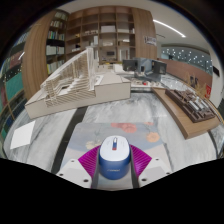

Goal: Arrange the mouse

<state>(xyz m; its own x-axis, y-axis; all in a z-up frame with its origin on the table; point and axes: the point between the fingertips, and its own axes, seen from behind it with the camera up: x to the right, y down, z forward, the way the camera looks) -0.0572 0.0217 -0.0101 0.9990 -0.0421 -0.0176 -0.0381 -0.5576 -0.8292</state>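
Gripper view. The mouse [114, 156], white with a blue body, is seen lodged between the two fingers of the gripper [114, 163]. The purple pads [88, 160] appear pressed against both its flanks, so the tool is judged clenched on the mouse; no gap is visible at either side. Whether the mouse is lifted or resting on the surface cannot be told from this angle.

Risks, as judged. The mouse is rounded and smooth, and the grip is taken low on its sides, so a slip forward out of the pads could be caused by a quick tilt or a loosened squeeze. If it is set down askew, the task would be left poorly done, since arranging calls for a tidy placement. A hard drop onto the top could be caused by releasing too high.

Surface. Beyond the mouse a pale, marbled tabletop [60, 125] is seen, with faint orange markings [150, 131] just ahead of the mouse and to its right. Further beyond the mouse, to its left, a large white architectural model [75, 85] stands on a wooden base. To the right of the mouse, well apart, a wooden tray [190, 105] with small dark items is noted.

Room. Behind the model, wooden shelving [110, 35] with books and objects is seen, under ceiling strip lights [170, 28].
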